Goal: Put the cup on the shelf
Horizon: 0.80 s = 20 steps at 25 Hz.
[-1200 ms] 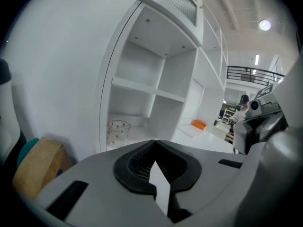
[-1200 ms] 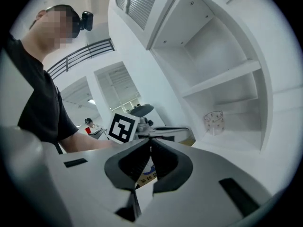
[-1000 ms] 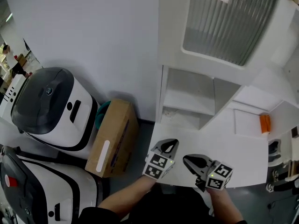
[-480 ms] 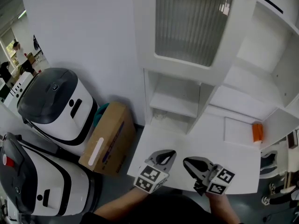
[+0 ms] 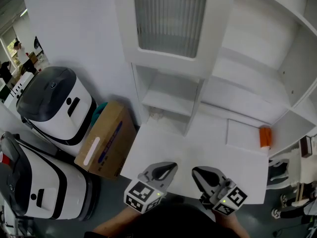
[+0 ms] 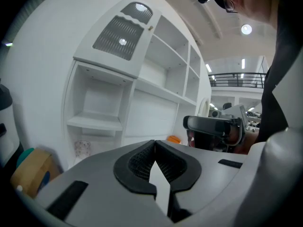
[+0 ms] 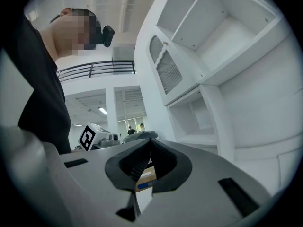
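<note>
A small clear cup with dots (image 6: 82, 148) stands in the lowest cubby of the white shelf unit (image 5: 171, 98), on the counter's far left; in the head view the cup (image 5: 157, 116) is only a faint shape. My left gripper (image 5: 168, 167) and right gripper (image 5: 197, 172) hover side by side over the near edge of the white counter (image 5: 198, 150), well short of the cup. Both are shut with nothing between the jaws. In the left gripper view the left gripper (image 6: 154, 144) points at the shelves. In the right gripper view the right gripper (image 7: 149, 143) points leftward past the shelf front.
An orange block (image 5: 265, 137) lies on the counter at the right. A cardboard box (image 5: 104, 140) and two white-and-black machines (image 5: 54, 108) stand on the floor to the left. A ribbed-glass cabinet door (image 5: 171, 14) hangs above the cubbies.
Both grippers have risen together and sit lower in the head view, still shut. The head view has swung so more of the shelf unit and its right-hand bays show.
</note>
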Motion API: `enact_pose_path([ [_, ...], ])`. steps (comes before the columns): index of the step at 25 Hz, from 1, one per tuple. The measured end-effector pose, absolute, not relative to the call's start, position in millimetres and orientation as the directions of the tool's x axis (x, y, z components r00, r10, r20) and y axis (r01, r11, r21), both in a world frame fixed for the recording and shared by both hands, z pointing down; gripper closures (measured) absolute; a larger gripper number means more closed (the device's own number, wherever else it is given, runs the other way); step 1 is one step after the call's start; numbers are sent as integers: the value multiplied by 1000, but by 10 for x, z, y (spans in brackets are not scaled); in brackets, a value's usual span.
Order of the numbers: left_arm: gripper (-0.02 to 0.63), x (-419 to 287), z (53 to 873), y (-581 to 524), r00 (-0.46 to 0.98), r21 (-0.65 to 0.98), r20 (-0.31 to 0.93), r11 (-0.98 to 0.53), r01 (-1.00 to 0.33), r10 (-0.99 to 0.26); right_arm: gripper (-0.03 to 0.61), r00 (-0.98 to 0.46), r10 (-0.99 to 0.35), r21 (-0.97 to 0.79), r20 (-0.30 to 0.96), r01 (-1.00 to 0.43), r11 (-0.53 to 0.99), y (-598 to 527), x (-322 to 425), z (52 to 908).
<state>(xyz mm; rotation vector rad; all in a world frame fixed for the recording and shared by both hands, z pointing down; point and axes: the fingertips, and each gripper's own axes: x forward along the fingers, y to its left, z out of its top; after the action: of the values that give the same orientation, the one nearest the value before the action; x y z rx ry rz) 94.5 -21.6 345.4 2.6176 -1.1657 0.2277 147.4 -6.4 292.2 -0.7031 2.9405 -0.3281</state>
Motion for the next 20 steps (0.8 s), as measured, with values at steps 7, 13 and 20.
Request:
enact_pose_path([
  [7, 601, 946, 3166, -225, 697, 115, 216, -691, -713, -683, 561, -855, -513, -227, -82, -485, 845, -59, 1535, 2800],
  [13, 601, 820, 3084, -287, 707, 98, 205, -704, -703, -677, 563, -854, -514, -220, -80, -487, 845, -171, 1348, 2787],
  [20, 601, 619, 3092, -375, 693, 115, 200, -686, -719, -693, 563, -860, -505, -218, -71, -481, 849, -252, 1204, 2787],
])
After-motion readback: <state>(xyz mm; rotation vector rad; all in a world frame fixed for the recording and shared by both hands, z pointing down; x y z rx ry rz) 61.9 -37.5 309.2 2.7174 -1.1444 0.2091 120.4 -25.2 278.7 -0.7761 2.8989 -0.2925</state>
